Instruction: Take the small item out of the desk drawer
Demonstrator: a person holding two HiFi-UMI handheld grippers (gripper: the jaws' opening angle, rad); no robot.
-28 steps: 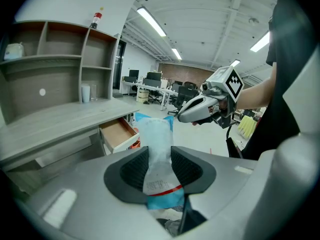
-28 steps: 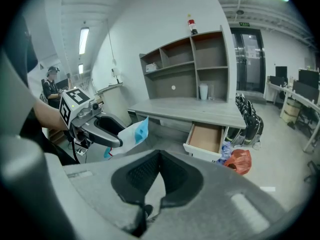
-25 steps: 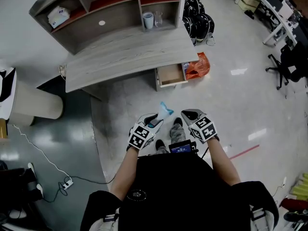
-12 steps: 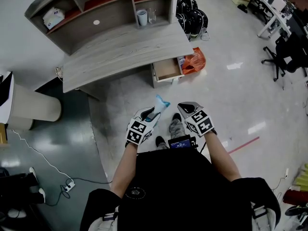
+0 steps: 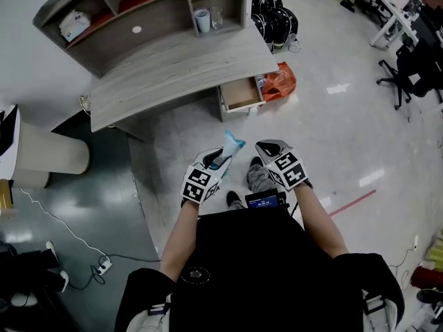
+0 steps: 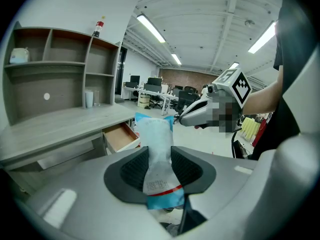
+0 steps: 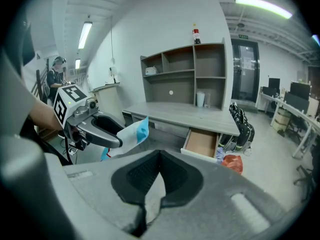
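A small white packet with blue ends (image 5: pixel 232 144) (image 6: pixel 154 144) sticks up between the jaws of my left gripper (image 5: pixel 217 159) (image 6: pixel 159 152), which is shut on it. The right gripper view shows the same packet (image 7: pixel 131 134) in the left gripper (image 7: pixel 100 129). My right gripper (image 5: pixel 271 148) (image 7: pixel 160 155) hangs beside it, shut and with nothing in it. Both grippers hover in front of my body, well back from the desk (image 5: pixel 173 68). The desk drawer (image 5: pixel 242 94) (image 6: pixel 120 136) (image 7: pixel 202 143) stands pulled out under the desk's right end, and its wooden inside looks bare.
An orange bag (image 5: pixel 282 83) (image 7: pixel 232 163) lies on the floor right of the drawer. Black helmets (image 5: pixel 273 19) are piled beyond it. A hutch with shelves (image 5: pixel 138 12) tops the desk. A white cylinder (image 5: pixel 48 158) and a cable (image 5: pixel 62 220) are at the left, and an office chair (image 5: pixel 408 75) at the right.
The desk and drawer have slid slightly up and left in the head view. Both grippers keep their places, and the packet stays in the left one.
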